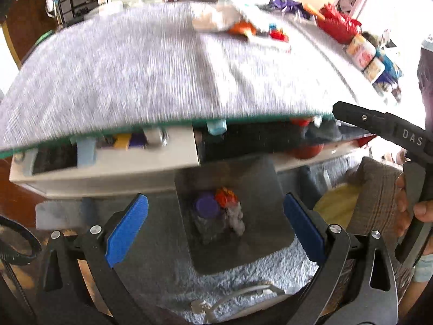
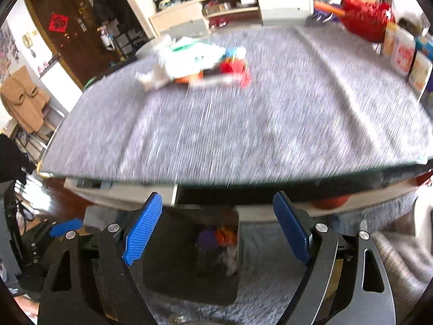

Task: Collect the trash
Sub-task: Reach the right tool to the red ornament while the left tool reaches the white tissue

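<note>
A grey trash bin (image 1: 259,189) stands on the floor rug just below the table's near edge, and purple, orange and white trash (image 1: 219,208) lies in it. My left gripper (image 1: 215,200) hangs open over the bin with nothing between its blue pads. My right gripper (image 2: 216,197) is open and empty too, above the same bin (image 2: 167,249). In the left wrist view its black body (image 1: 379,122) enters from the right, held by a hand (image 1: 422,211). A blurred pile of white bag and red and orange wrappers (image 2: 200,62) lies on the far side of the grey-clothed table (image 2: 243,135).
A red basket (image 2: 362,19) and several printed cartons (image 2: 406,54) line the table's right edge. A white shelf (image 1: 108,168) with small items sits under the tabletop. A pale blue rug (image 1: 243,279) covers the floor; a white cable lies on it. A brown door (image 2: 67,35) stands far left.
</note>
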`<state>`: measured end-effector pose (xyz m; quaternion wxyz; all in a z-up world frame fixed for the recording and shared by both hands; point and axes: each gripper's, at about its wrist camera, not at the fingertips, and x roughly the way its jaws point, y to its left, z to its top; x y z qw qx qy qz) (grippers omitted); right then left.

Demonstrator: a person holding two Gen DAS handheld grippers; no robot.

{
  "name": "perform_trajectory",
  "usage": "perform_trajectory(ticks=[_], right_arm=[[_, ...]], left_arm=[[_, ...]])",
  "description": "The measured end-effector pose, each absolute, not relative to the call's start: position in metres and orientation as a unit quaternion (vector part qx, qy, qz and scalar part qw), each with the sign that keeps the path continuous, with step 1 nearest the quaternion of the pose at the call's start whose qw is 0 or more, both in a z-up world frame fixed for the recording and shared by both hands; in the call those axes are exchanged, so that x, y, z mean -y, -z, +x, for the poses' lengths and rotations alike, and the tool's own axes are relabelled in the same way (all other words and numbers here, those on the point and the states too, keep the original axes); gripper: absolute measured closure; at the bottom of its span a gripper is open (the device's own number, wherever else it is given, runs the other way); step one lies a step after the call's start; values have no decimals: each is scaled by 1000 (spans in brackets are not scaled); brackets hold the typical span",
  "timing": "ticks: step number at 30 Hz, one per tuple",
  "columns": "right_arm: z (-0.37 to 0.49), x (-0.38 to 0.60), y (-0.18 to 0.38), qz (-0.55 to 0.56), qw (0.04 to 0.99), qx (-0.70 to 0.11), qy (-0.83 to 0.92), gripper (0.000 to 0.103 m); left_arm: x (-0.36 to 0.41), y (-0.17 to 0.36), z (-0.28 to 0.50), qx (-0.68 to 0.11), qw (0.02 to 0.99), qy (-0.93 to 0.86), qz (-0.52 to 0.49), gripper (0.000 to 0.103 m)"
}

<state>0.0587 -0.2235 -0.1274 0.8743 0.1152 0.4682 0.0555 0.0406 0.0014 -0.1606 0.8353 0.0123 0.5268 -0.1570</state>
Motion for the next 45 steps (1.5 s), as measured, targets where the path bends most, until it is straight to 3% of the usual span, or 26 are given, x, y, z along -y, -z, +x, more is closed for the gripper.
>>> perform_trajectory(ticks=[14,18,23,29,39,45], right_arm=[[141,250,104,94,887,-449,-43,19],[166,250,110,86,885,-455,-48,35],[197,249,119,91,882,-459,-60,49],[220,243,132,86,877,-468,-67,54],[239,239,147,88,870,-479,-75,54],[239,237,150,84,870,-480,-76,66]], left_arm=[[4,118,132,-507,850,142,11,9],[12,111,156,-496,855,148,20,10],[21,115,187,-496,852,166,24,31],[28,118,219,-491,853,175,26,44],[40,131,251,-490,850,191,25,46],[47,144,258,-505,838,205,21,76]])
